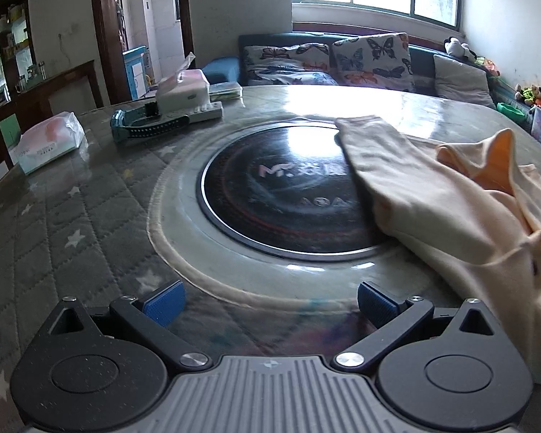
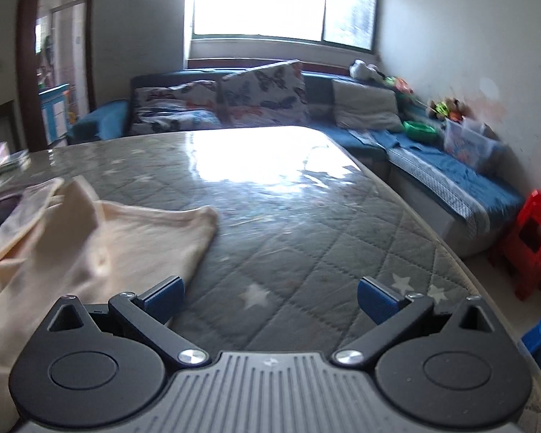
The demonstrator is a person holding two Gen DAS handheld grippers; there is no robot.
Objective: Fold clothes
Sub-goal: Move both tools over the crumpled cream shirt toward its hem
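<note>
Both claws are spread wide, with nothing held: the left claw point(image 1: 268, 303) and the right claw point(image 2: 268, 301). The cream garment point(image 1: 432, 209) is laid crumpled on the tabletop point(image 2: 306, 223), at the right of the left view.

ahead of the right claw point(image 2: 270, 297) the quilted desk point(image 2: 306, 216) lies bare to its far edge; the cream garment point(image 2: 101, 241) blocks only its left side. the left claw point(image 1: 270, 301) has open surface across the dark round plate point(image 1: 281, 195). the garment point(image 1: 432, 209) crowds its right; tissue packs point(image 1: 48, 140) and a remote point(image 1: 205, 110) stand far left.
</note>
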